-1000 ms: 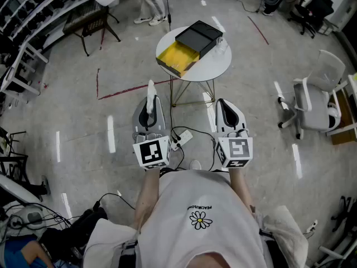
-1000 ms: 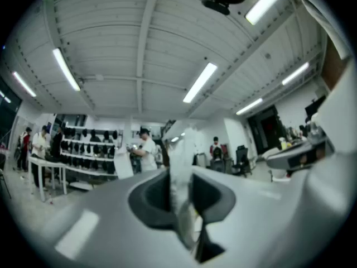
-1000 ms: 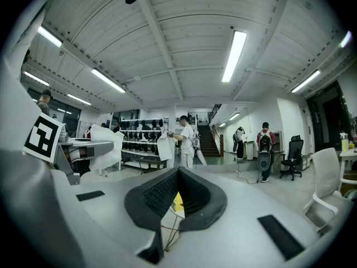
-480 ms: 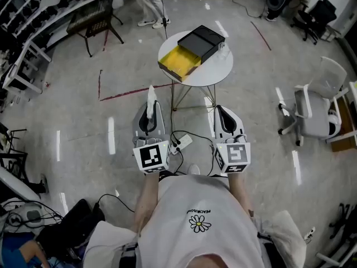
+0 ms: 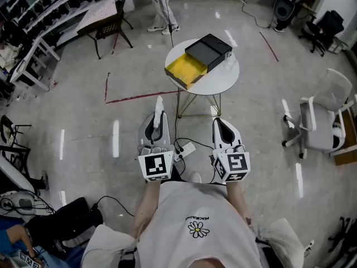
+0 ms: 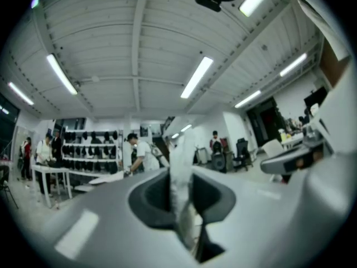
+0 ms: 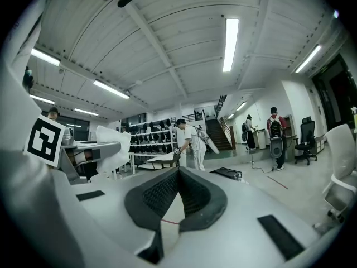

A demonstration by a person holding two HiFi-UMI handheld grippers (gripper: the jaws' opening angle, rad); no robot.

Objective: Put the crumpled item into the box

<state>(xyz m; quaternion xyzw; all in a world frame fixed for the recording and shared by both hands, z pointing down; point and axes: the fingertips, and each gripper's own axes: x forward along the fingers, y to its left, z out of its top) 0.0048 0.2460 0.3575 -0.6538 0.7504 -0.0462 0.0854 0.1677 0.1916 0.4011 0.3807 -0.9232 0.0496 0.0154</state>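
Note:
A white crumpled item sticks out forward between the jaws of my left gripper, which is shut on it. In the left gripper view the crumpled item stands upright between the pads. My right gripper is held level beside it, shut with nothing in it; its pads meet at the tips. The box, with a black lid part and a yellow open part, sits on a round white table ahead of both grippers, well apart from them. The box shows low and far in the right gripper view.
A power strip with cables lies on the floor between the grippers. A white office chair stands at the right, a dark chair at the upper left. A person stands beyond the table. Red tape marks the floor.
Both grippers keep their pose and the left grip is unchanged. The table with the box sits slightly lower and further right in the head view.

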